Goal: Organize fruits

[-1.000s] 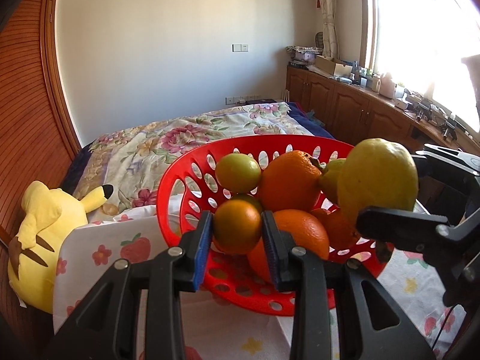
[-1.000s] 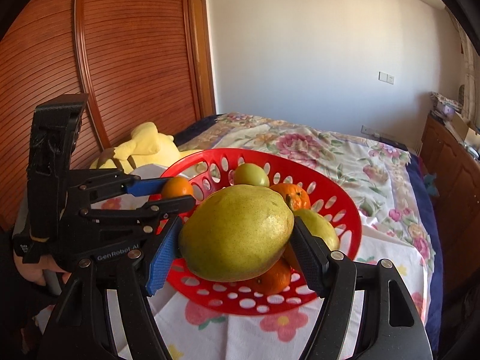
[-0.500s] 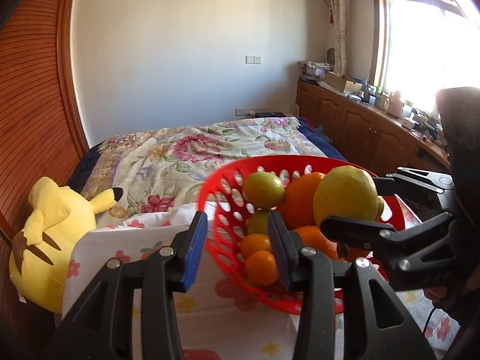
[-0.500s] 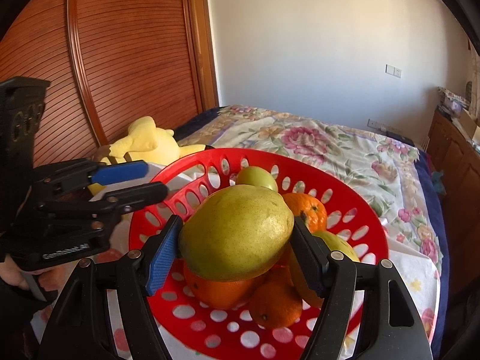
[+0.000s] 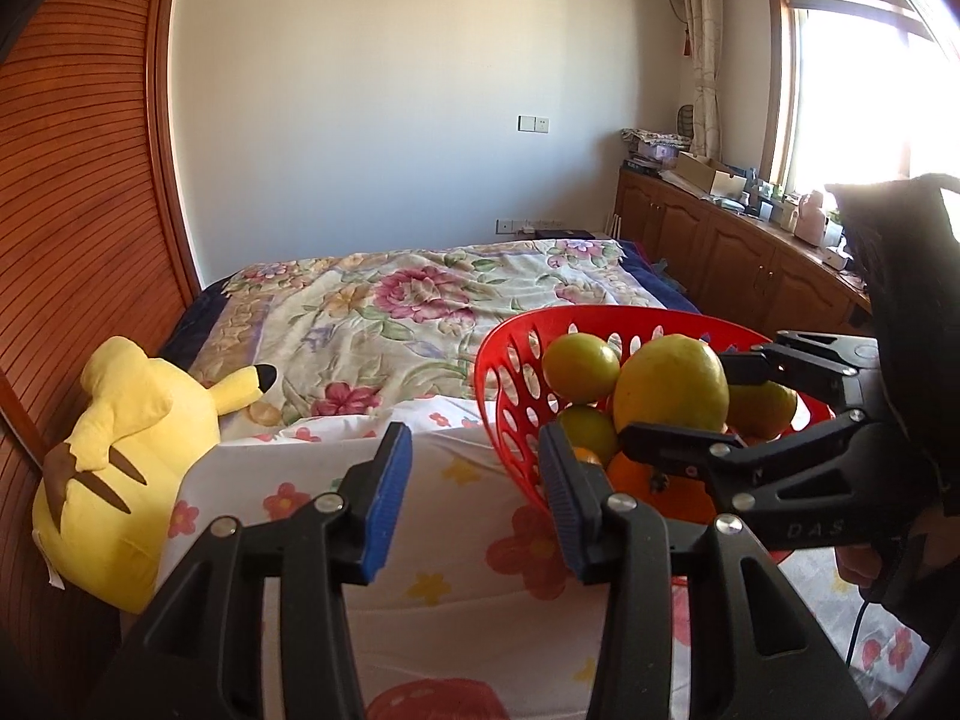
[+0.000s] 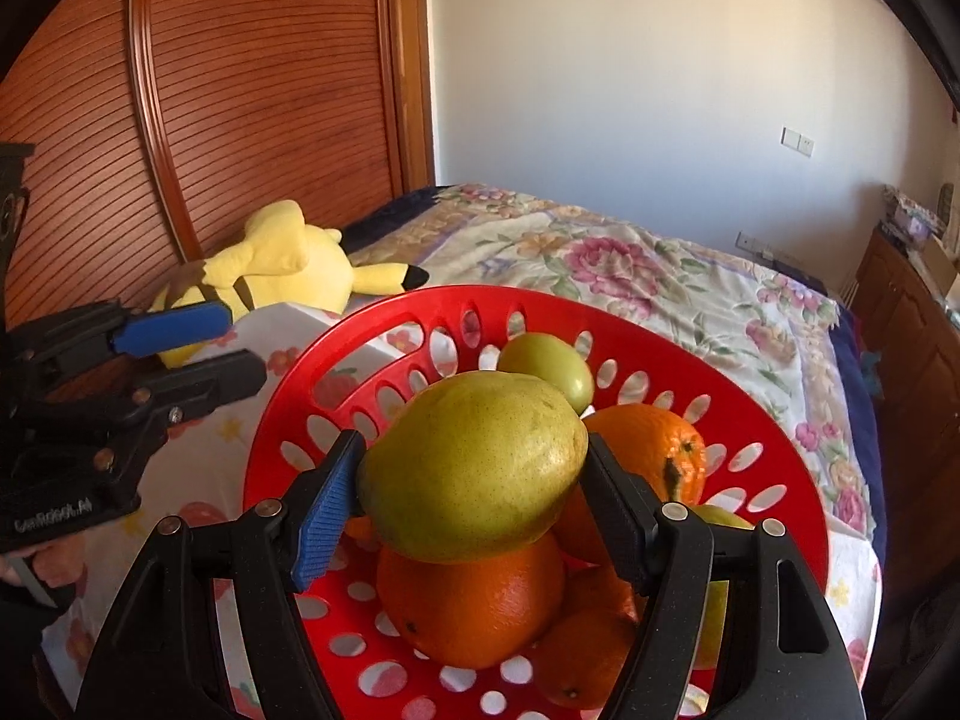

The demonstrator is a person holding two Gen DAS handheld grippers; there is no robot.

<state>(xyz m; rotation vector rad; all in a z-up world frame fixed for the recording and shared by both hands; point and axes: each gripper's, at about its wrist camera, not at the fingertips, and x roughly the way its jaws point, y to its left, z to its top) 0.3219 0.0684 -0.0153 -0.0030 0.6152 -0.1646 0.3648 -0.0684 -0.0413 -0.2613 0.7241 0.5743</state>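
**Pear held over a heaped red basket**

One bed (image 5: 420, 312) under a floral quilt fills the middle of the room, with a wood-slat wall on one side and a row of cabinets (image 5: 738, 252) under the window on the other. Across its near end lies one white flower-print sheet (image 5: 468, 540), bare between the two tools. One yellow Pikachu plush (image 5: 120, 468) lies at the sheet's edge against the slat wall.

One red perforated basket (image 6: 336, 372) sits on the sheet, heaped above its rim. In it I count three oranges, the biggest orange (image 6: 474, 606) in front, and at least two green-yellow round fruits; one green fruit (image 6: 549, 369) sits by the far rim.

The right gripper (image 6: 474, 498) is clamped on one yellow-green pear (image 6: 474, 468), held directly above the pile, over the front orange.

The left gripper (image 5: 474, 504) is spread wide with nothing between its pads, over bare sheet just beside the basket's wall.
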